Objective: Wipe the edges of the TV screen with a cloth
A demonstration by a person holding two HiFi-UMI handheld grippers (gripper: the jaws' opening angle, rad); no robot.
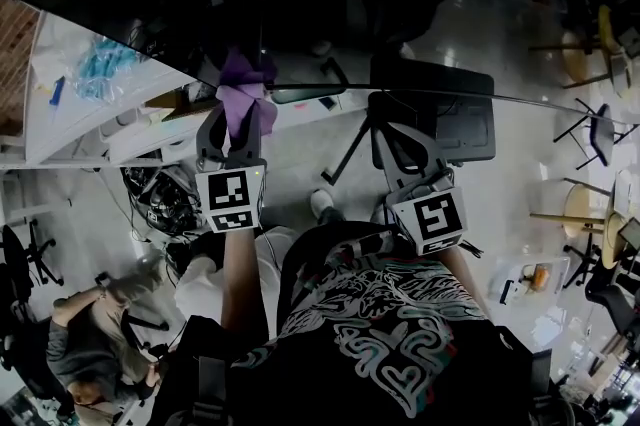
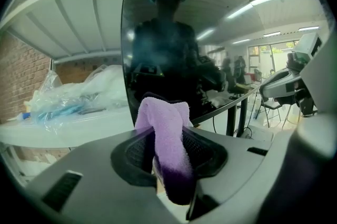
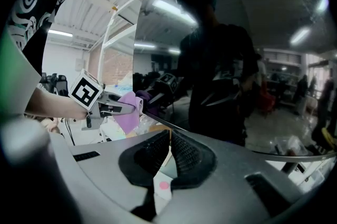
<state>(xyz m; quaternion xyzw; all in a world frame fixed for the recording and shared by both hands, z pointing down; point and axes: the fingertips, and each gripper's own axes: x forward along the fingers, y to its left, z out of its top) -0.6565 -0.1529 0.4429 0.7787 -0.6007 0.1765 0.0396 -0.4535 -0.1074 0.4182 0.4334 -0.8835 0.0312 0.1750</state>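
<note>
Cloth (image 2: 167, 133), purple, clamped in left gripper (image 1: 237, 122), held at lower edge of TV screen (image 1: 330, 4); right gripper (image 1: 398, 136) jaws closed together, empty, near same edge

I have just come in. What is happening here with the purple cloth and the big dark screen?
A person holds a gripper in each hand in front of a TV screen. The left gripper is shut on a purple cloth and holds it at the lower corner of the screen, at its edge. The right gripper is shut with nothing in it and is near the lower edge, further along.
</note>
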